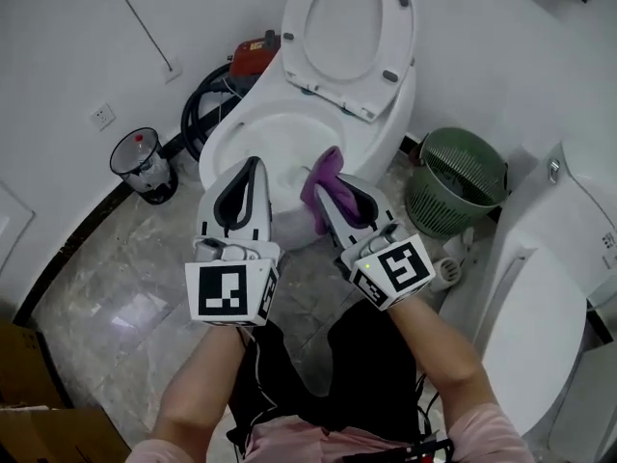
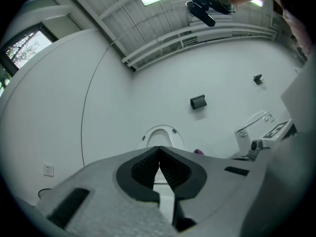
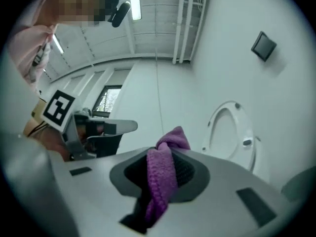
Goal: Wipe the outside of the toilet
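Note:
A white toilet (image 1: 253, 131) stands ahead with its seat and lid (image 1: 351, 29) raised. My right gripper (image 1: 331, 183) is shut on a purple cloth (image 1: 322, 181), held over the near right part of the bowl rim. The right gripper view shows the purple cloth (image 3: 162, 177) pinched between the jaws, with the raised seat (image 3: 232, 132) beyond. My left gripper (image 1: 253, 170) hovers over the near rim, jaws together and holding nothing. In the left gripper view its pads (image 2: 148, 167) meet, and the toilet seat (image 2: 162, 135) shows far behind.
A green plastic basket (image 1: 455, 179) stands right of the toilet. A small bin (image 1: 143, 165) and a red machine with a black hose (image 1: 241, 66) sit at the left wall. A second white toilet-like fixture (image 1: 540, 287) fills the right side. Marble floor (image 1: 125, 287) lies below.

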`<state>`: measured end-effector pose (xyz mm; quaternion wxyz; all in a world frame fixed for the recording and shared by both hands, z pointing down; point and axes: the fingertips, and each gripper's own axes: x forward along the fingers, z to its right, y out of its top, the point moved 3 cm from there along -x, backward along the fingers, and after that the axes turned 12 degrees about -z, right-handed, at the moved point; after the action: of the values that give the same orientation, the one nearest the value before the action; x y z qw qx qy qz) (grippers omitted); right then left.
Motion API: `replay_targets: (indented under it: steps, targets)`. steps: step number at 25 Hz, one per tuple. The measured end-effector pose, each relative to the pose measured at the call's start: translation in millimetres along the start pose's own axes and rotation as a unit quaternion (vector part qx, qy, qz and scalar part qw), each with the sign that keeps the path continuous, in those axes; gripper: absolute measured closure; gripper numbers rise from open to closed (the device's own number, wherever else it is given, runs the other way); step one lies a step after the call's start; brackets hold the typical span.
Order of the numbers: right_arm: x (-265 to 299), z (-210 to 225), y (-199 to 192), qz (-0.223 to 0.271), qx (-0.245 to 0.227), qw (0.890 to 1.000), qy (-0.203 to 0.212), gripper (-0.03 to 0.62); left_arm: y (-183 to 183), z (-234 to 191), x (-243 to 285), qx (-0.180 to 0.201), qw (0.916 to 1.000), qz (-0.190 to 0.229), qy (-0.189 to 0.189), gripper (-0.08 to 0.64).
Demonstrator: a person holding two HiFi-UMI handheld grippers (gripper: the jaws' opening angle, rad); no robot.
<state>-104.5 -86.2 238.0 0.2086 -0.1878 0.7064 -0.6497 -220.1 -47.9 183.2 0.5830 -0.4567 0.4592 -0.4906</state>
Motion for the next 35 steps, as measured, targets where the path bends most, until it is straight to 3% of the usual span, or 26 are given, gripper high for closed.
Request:
replay_targets:
  steps: [4, 9, 17, 35]
  targets:
    - [-10, 20, 1, -0.003, -0.013, 0.998, -0.056, 0.522, 1, 18, 11, 0.016, 0.9998, 0.003, -0.014, 0.552]
    - [-22, 34, -15, -0.034, -0.015, 0.996, -0.087, 0.525, -19, 34, 18, -0.008, 0.9995, -0.013, -0.028, 0.552]
    - [-21, 38, -22, -0.059, -0.032, 0.992, -0.111, 0.532, -34, 47, 22, -0.027, 0.9982, -0.021, -0.049, 0.552]
    - [-28, 40, -16, -0.061, -0.047, 0.987, -0.139, 0.532, -36, 56, 22, -0.046, 0.9966, -0.017, -0.067, 0.552]
